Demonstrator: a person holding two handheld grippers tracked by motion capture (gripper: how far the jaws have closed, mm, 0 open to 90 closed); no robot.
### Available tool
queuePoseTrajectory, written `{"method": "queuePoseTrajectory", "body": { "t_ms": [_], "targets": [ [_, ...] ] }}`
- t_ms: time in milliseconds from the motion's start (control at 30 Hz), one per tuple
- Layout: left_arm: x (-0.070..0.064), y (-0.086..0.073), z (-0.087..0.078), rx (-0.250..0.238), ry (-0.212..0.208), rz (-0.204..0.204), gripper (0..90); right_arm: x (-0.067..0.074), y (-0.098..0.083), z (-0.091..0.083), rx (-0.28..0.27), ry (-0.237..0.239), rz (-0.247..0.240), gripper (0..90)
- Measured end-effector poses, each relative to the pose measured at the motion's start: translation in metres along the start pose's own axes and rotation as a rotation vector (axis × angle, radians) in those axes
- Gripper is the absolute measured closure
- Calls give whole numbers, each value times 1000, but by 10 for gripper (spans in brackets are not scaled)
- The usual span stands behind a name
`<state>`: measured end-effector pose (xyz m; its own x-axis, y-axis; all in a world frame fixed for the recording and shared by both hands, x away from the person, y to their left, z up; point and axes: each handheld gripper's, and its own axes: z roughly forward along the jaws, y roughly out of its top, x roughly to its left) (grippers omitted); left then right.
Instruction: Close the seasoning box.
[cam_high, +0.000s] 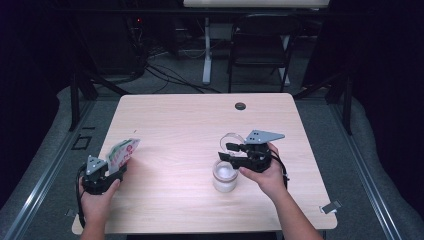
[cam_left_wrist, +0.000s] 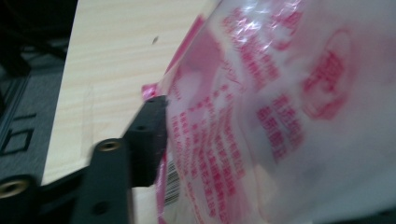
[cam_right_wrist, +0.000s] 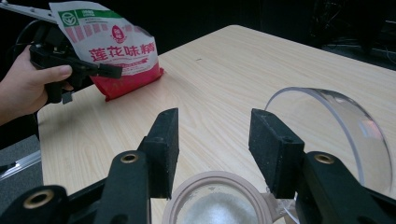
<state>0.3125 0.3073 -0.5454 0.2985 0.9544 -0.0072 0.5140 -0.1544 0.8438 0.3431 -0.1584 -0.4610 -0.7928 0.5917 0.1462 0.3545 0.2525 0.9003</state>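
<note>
one pouch (cam_high: 122, 151) upright between released left claw (cam_high: 119, 167), right claw (cam_high: 231, 151) released

Light wooden table (cam_high: 190, 125) carrying an open jar (cam_high: 225, 176) of white powder, a red and white packet (cam_high: 123, 151) standing far left of the jar, near the table's left edge

light: table (cam_high: 200, 125) lit from above, surroundings dark | glare: on bag (cam_left_wrist: 280, 107) film | blur: bag smeared, left gripper view | focus: right gripper view sharp

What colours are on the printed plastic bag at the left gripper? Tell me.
White plastic bag with red print, a red bottom and a green top band; clearest in the right gripper view.
</note>
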Motion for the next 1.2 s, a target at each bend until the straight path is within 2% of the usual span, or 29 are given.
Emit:
{"method": "queuePoseTrajectory", "body": {
  "t_ms": [67, 233, 333, 533, 600, 700, 800, 967, 1200],
  "targets": [
    [-3, 1, -1, -10, -16, 8, 382, 0, 0, 0, -1, -1, 0, 520],
    [-13, 4, -3, -6, -36, 26, 342, 1, 1, 1, 3, 0, -3, 516],
    [-19, 7, -4, -6, -83, 19, 345, 2, 2, 0, 0, 3, -6, 516],
    [-39, 16, -7, -16, -128, 82, 342, 3, 3, -1, -7, -2, -3, 518],
    [-48, 19, -5, -8, -146, 122, 337, 2, 2, -1, -4, -8, -2, 518],
    [-58, 20, -1, 8, -173, 157, 335, 2, 2, -1, -3, -11, 0, 513],
    [-69, 21, 4, 35, -190, 210, 336, 3, 2, 1, 6, -14, -7, 513],
    [-82, 24, 9, 43, -212, 227, 341, 6, 2, -1, 5, -20, -15, 508],
    [-101, 30, 13, 20, -256, 263, 349, 7, 0, -10, -4, -41, -9, 530]
  ]
}}
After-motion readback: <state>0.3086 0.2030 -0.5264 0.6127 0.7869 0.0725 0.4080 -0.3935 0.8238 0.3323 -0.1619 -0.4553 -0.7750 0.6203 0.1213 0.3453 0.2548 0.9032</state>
